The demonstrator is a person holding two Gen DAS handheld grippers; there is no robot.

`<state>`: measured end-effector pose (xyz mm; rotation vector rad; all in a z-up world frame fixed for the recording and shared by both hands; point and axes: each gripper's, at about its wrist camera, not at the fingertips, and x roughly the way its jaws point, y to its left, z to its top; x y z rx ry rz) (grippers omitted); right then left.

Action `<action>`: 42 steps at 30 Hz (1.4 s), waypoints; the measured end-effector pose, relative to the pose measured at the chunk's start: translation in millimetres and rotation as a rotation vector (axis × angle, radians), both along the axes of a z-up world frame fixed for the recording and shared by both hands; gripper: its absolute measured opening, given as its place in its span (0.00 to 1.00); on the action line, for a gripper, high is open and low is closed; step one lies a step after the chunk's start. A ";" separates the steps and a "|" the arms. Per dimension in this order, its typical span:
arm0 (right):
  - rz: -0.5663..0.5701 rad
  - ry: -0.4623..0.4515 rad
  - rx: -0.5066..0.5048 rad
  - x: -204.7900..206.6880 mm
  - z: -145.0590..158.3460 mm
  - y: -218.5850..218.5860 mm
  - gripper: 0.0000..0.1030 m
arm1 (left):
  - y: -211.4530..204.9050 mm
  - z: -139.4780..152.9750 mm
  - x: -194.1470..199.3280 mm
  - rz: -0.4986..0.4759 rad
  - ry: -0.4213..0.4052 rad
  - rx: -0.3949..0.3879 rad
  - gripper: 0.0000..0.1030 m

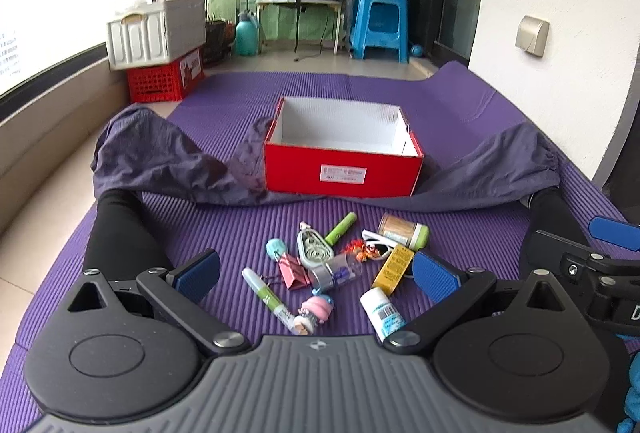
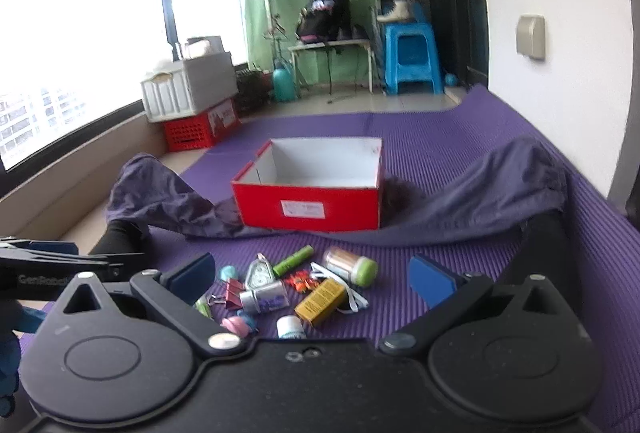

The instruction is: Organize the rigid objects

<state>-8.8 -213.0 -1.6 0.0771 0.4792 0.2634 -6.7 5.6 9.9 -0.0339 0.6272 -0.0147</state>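
Note:
An open red shoebox (image 1: 342,169) (image 2: 308,207) with a white, bare inside stands on the purple mat (image 1: 460,101). In front of it lies a heap of small items: a green marker (image 1: 340,227), a correction tape (image 1: 314,247), a toothpick jar with green cap (image 1: 402,231) (image 2: 352,265), a yellow carton (image 1: 394,269) (image 2: 320,301), a white bottle (image 1: 382,313) (image 2: 290,327), a pink binder clip (image 1: 294,271), a white-green pen (image 1: 268,293). My left gripper (image 1: 316,279) hangs open over the heap, holding nothing. My right gripper (image 2: 312,279) is open too, just behind the heap.
A person's legs in black socks (image 1: 120,229) and grey trousers (image 1: 160,157) spread either side of the box. A white crate on a red crate (image 1: 160,45) stands far left by the window. A blue stool (image 1: 380,25) and small table (image 1: 300,5) are at the back.

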 end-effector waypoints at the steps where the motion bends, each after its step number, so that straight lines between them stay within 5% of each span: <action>1: 0.008 -0.011 0.003 -1.1 2.0 -0.2 1.00 | -0.6 0.9 -0.5 -0.001 -0.007 0.001 1.00; 7: 0.026 -0.072 0.007 -7.9 9.3 0.4 1.00 | -2.5 7.5 -6.6 -0.002 -0.053 0.015 1.00; 28: 0.055 -0.032 -0.015 1.4 1.9 5.8 1.00 | 3.9 -3.3 6.5 0.001 0.000 -0.009 1.00; 42: 0.028 0.051 -0.084 74.0 -28.6 8.6 0.97 | 19.4 -42.4 76.1 0.001 0.117 0.023 1.00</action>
